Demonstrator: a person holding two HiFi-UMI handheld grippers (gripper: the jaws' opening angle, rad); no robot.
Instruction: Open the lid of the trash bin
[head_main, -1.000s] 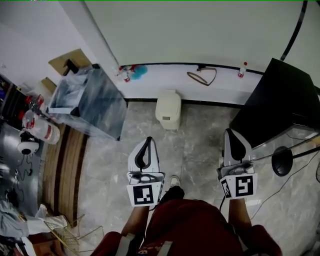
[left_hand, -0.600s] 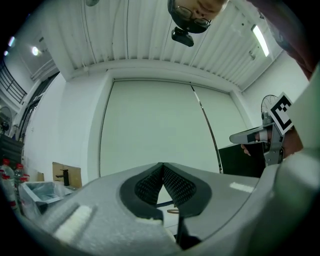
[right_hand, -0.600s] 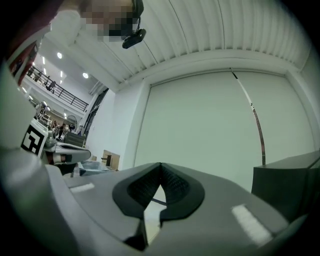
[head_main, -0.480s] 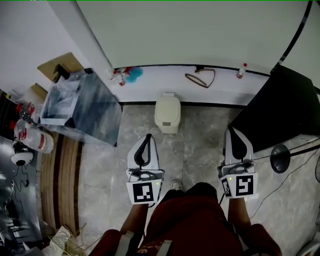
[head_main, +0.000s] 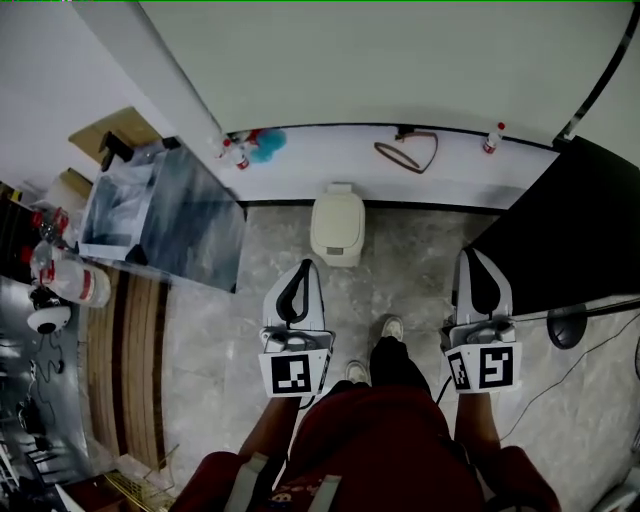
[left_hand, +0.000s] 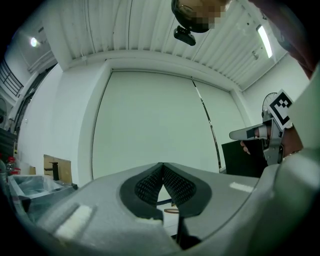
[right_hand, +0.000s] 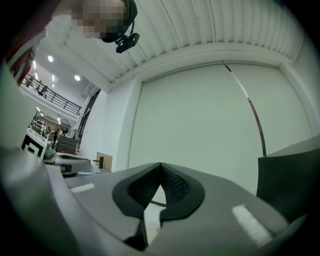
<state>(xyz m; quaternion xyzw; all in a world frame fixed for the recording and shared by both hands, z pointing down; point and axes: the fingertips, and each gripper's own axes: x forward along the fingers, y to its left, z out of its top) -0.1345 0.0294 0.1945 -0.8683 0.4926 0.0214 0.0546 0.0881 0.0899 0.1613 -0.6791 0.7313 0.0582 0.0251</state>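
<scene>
A small cream trash bin (head_main: 336, 228) stands on the marble floor against the white wall base, its lid down. My left gripper (head_main: 302, 268) is held level in front of it, slightly left and nearer to me, jaws shut and empty. My right gripper (head_main: 476, 258) hovers further right, beside the black cabinet, also shut with nothing in it. In the left gripper view the tips (left_hand: 162, 166) meet against the pale wall, and the right gripper (left_hand: 260, 132) shows at the right edge. The right gripper view shows its tips (right_hand: 160, 166) closed; the bin is hidden in both gripper views.
A black cabinet (head_main: 560, 240) stands at the right. A clear plastic-lined box (head_main: 160, 215) sits at the left, with bottles (head_main: 232, 152) and a blue object on the ledge. A cable loop (head_main: 405, 152) lies on the ledge. My shoes (head_main: 388, 330) are on the floor between the grippers.
I have stepped forward: the bin and wall sit closer in the head view, and one foot has moved ahead between the grippers. Both grippers stay shut.
</scene>
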